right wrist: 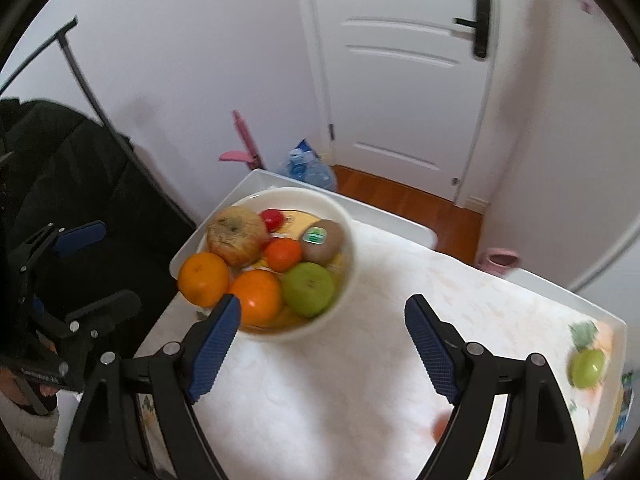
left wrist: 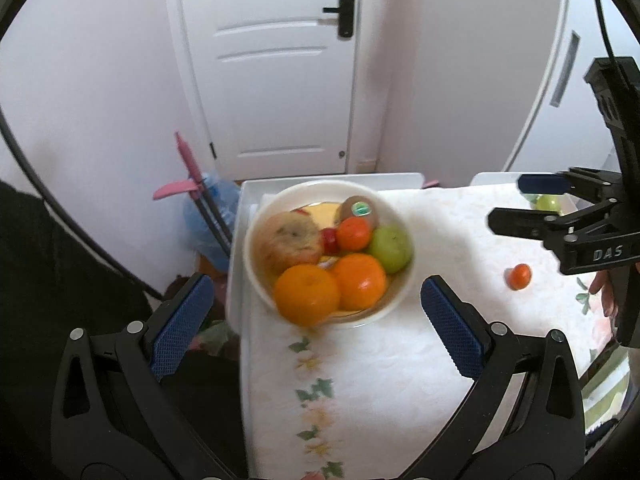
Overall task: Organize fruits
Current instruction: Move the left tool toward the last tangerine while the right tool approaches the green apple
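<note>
A white bowl (left wrist: 402,280) stands at the table's far left corner; it also shows in the right wrist view (right wrist: 346,276). It holds two oranges (left wrist: 306,294), a small tangerine (left wrist: 353,233), a green apple (left wrist: 390,249), a kiwi with a sticker (left wrist: 358,209), a brownish apple (left wrist: 291,242) and a small red fruit. A loose tangerine (left wrist: 519,276) and a loose green apple (right wrist: 587,368) lie on the cloth to the right. My left gripper (left wrist: 316,320) is open and empty just before the bowl. My right gripper (right wrist: 322,344) is open and empty, above the cloth right of the bowl.
The table carries a white cloth (left wrist: 360,380) with a floral strip. Behind it are a white door (left wrist: 272,72), a water bottle (left wrist: 208,216) and a pink-handled tool (left wrist: 186,168) on the floor. A dark bag (right wrist: 80,184) is at the left.
</note>
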